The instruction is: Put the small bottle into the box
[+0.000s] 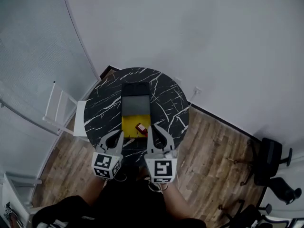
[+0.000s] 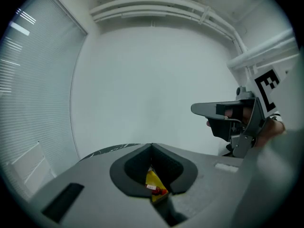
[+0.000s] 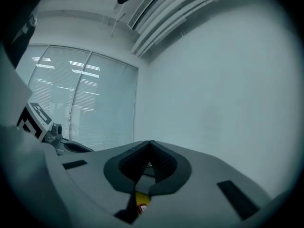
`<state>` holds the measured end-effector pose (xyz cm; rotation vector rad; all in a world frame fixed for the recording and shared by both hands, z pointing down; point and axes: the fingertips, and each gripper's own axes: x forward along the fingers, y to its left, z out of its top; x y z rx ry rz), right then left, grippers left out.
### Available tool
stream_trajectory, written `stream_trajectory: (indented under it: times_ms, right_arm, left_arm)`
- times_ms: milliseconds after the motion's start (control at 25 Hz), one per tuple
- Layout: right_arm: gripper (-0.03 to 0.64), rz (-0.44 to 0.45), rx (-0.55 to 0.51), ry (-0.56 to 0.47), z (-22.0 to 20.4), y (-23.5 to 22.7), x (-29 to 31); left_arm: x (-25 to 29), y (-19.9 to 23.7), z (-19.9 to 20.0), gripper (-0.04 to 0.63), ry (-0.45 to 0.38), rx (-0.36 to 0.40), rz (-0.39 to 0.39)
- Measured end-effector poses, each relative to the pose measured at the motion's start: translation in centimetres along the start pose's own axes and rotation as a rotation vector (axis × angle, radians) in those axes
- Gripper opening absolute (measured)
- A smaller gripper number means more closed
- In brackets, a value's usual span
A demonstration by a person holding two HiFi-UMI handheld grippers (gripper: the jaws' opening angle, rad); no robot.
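Note:
A small red bottle [image 1: 141,127] lies on the yellow inside of an open box [image 1: 129,123], whose dark lid [image 1: 135,103] is folded back toward the far side. The box sits on a round black marble table [image 1: 104,110]. My left gripper [image 1: 118,135] hovers at the table's near edge, left of the box, shut and holding nothing. My right gripper [image 1: 153,129] hangs just right of the bottle, also shut with nothing in it. Through the left gripper's [image 2: 152,146] closed fingers the bottle [image 2: 154,189] shows below. The right gripper [image 3: 151,144] sees the bottle [image 3: 141,208] the same way.
A white chair [image 1: 59,109] stands left of the table. Black office chairs [image 1: 270,163] are at the right on the wooden floor [image 1: 213,146]. The grey wall [image 1: 190,37] rises behind the table. My right gripper [image 2: 213,110] shows in the left gripper view.

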<state>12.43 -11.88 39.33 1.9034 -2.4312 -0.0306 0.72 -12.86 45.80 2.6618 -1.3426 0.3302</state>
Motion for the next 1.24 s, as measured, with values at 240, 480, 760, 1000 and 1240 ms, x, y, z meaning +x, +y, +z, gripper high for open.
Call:
stream_trajectory:
  times_ms: [240, 480, 760, 1000, 1240]
  right_arm:
    - [-0.006, -0.020, -0.012, -0.059, 2.3, -0.3, -3.3]
    - [-0.006, -0.013, -0.013, -0.062, 2.5, 0.2, -4.5]
    - [-0.006, -0.024, -0.003, -0.056, 1.4, -0.1, -5.8]
    - [-0.006, -0.039, 0.011, -0.045, 1.0, -0.6, -6.6]
    - [-0.006, -0.033, 0.020, -0.047, 0.6, -0.7, -6.9]
  left_arm:
    - [-1.7, -2.0, 2.3, -0.002, -0.072, 0.015, -0.013]
    - [-3.0, -2.8, 2.7, -0.002, -0.083, 0.031, -0.013]
    - [-3.9, -3.5, 1.5, -0.002, -0.070, 0.020, -0.008]
    - [-4.1, -4.0, 1.5, -0.002, -0.060, 0.036, -0.004]
    - [-4.2, -4.5, 1.1, -0.002, -0.066, 0.031, -0.005]
